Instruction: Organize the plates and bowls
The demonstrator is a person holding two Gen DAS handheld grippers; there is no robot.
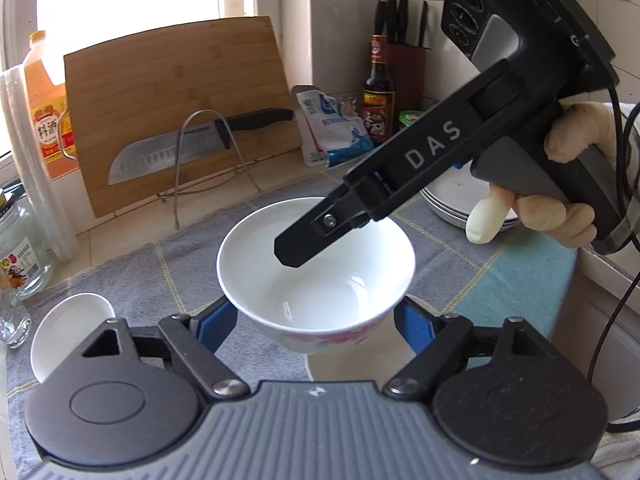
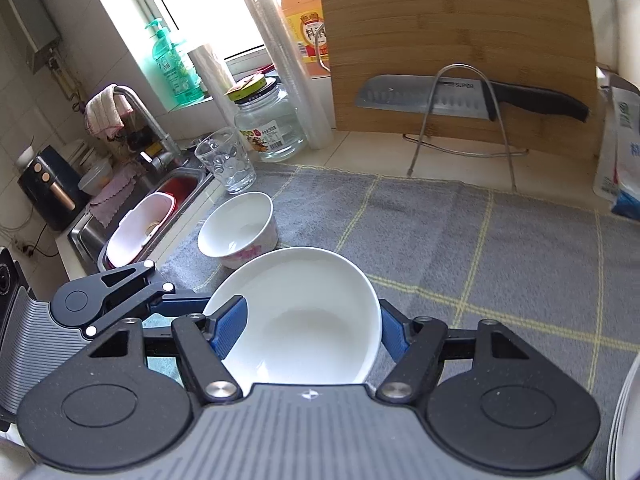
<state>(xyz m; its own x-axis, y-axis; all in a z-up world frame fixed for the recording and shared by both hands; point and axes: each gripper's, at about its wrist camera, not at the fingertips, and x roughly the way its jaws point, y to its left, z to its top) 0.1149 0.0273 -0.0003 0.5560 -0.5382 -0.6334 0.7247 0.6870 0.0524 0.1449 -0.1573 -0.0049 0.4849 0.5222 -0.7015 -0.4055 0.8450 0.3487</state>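
Left tongs clamped on a white bowl at frame centre, lifted above the grey mat. Right tongs clenched on a shallow plate, lower centre. Risk: glazed rims slipping from pads; dishes colliding.

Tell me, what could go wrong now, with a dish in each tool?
1. The right tool pinches the smooth white dish only at its edges, so it could slip out.
2. Seen from the left wrist, the right tool's finger hangs just over the bowl held by the left tool; they may knock.
3. A careless swing could topple the drinking glass beside the sink.
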